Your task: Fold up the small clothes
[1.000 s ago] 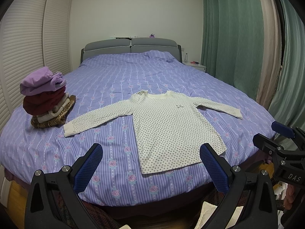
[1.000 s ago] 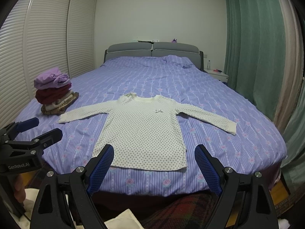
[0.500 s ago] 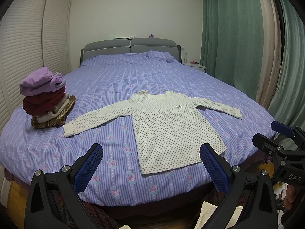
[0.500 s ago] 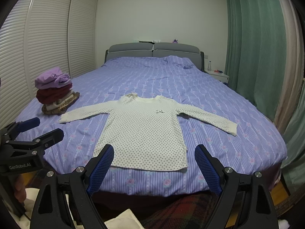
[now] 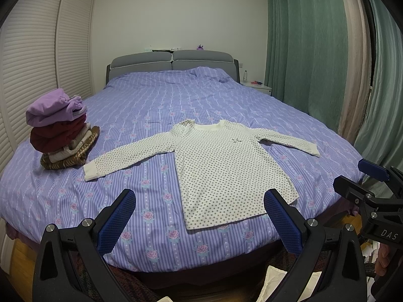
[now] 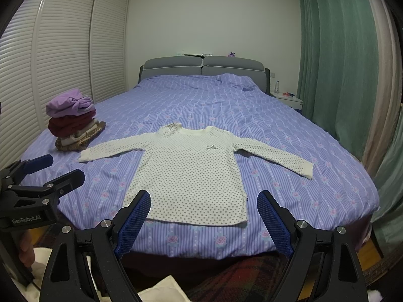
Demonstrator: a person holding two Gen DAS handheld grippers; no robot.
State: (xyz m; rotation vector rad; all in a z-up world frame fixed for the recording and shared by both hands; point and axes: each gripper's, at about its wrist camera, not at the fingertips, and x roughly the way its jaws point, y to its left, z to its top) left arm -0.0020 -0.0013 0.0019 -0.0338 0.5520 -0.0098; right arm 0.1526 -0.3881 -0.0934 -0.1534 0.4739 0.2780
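My left gripper [image 5: 199, 216] gapes wide short of the bed [image 5: 156, 105]. I see the shirt [image 5: 226, 166] flat at twelve, folded pile [image 5: 60, 128] at ten.

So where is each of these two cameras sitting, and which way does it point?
Left wrist: on the left hand-held gripper, at the bed's foot facing the headboard; right hand-held gripper alongside.
Right wrist: on the right one, same heading; left one and fingers at its left.
Shared: spotted top, folded pile.
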